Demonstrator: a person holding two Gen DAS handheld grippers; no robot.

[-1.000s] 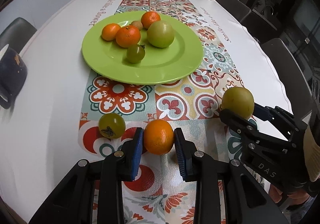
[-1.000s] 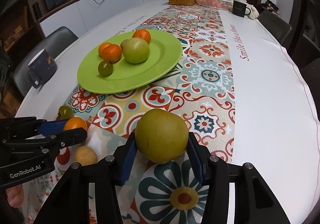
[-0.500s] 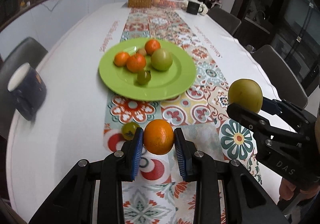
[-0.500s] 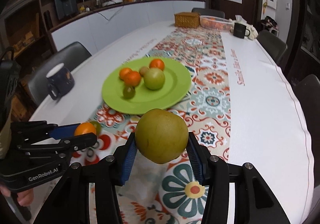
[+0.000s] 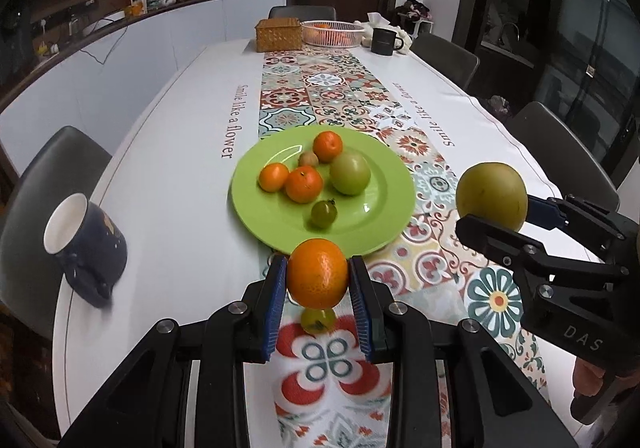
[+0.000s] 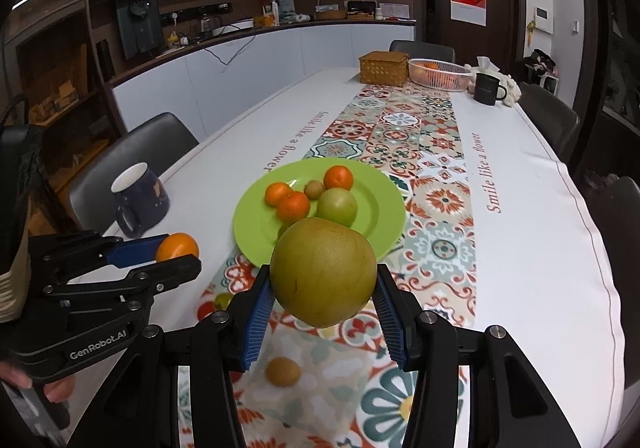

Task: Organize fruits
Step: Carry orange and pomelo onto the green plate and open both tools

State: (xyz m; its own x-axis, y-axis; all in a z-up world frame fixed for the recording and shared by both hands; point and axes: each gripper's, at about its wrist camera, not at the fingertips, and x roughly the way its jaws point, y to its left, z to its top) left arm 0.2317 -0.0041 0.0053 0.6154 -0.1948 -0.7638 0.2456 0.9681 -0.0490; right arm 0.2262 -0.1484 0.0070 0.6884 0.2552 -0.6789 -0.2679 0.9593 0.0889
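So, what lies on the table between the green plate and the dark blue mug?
Nothing: between the green plate and the dark blue mug only bare white tablecloth shows. Both wrist views show this stretch.

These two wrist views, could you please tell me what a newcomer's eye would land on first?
Probably the two fruits held in the air: an orange clamped in the left tool and a big yellow-green pear in the right tool, both near the camera. Behind them, a bright green plate with six smaller fruits sits on the patterned table runner.
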